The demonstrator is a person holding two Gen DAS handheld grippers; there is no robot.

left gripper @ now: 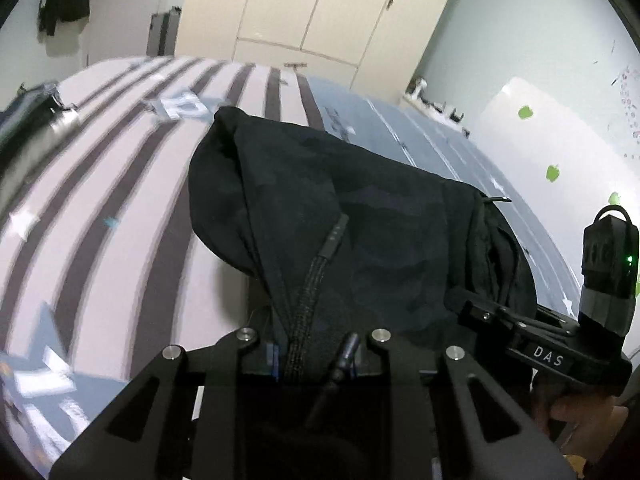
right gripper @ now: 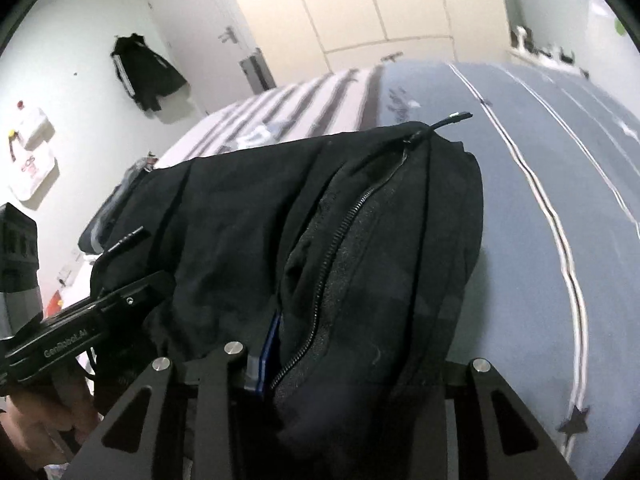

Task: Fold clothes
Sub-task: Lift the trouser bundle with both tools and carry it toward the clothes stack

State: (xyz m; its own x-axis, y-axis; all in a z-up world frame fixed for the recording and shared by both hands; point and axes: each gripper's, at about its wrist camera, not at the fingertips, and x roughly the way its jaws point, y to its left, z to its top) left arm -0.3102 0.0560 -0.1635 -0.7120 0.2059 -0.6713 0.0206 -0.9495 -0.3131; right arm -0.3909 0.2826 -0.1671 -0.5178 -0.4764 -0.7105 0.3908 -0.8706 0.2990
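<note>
A black jacket (left gripper: 360,216) lies bunched on the bed (left gripper: 120,184), across its striped and grey-blue cover. The left gripper (left gripper: 312,354) has its jaws clenched on the near hem, beside a braided cord (left gripper: 308,292). The right gripper (right gripper: 320,364) grasps the same edge by the zipper (right gripper: 340,236). Both jaws are buried in cloth. A wardrobe (left gripper: 320,12) stands behind.

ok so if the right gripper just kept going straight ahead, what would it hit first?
The black jacket it already grips: the fabric bunches right ahead of the right gripper. Beyond lies the bedspread; depth is unclear.
</note>
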